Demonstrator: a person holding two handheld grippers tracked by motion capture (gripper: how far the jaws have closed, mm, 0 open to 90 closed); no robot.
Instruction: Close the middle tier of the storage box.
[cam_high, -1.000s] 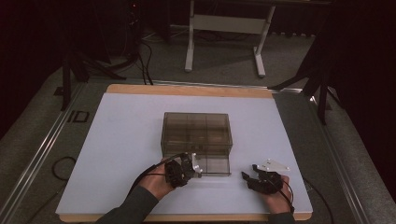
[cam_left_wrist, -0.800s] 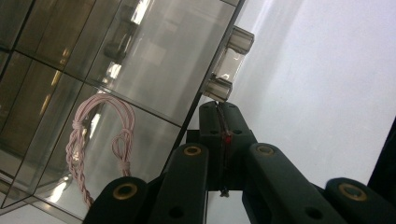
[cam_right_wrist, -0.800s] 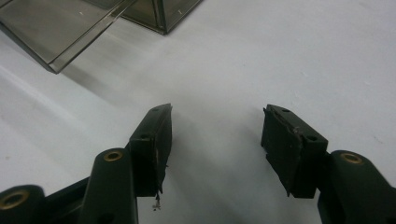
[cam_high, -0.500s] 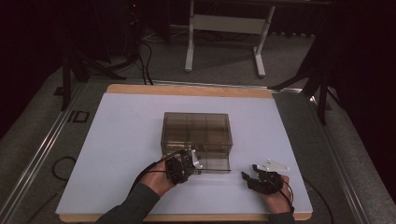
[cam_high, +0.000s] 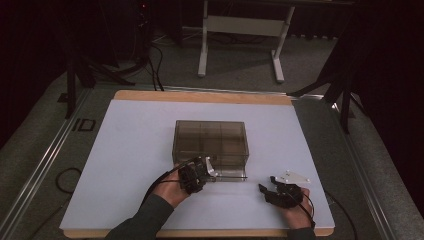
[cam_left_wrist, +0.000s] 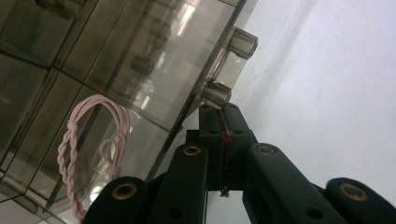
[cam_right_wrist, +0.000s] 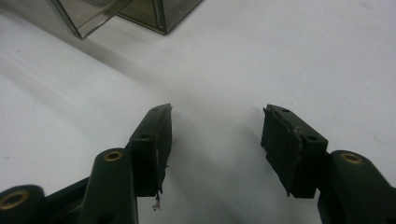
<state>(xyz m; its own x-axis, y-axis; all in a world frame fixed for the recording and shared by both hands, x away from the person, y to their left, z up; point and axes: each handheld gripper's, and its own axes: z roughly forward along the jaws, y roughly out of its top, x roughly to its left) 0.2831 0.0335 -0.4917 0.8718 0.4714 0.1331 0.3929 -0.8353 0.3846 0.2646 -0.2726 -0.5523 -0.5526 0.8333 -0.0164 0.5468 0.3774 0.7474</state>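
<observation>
The smoky plastic box (cam_high: 210, 142) sat mid-table. The left gripper (cam_high: 204, 170), jaws pressed together, nudged its front latch (cam_left_wrist: 227, 70) at six o'clock; the idle right gripper (cam_high: 267, 191) gaped empty. Best to lift gently, steadying the box

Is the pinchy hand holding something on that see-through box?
Not clearly: the left gripper is shut with its tips at the box's small handle, apparently nothing between them. The right gripper is open, empty.

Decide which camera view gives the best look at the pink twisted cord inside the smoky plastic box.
The left gripper view: the pink twisted cord shows close up through the smoky plastic box, looped and knotted. The high view shows the box whole, the cord too small to tell. The right gripper view catches the box's corner.
</observation>
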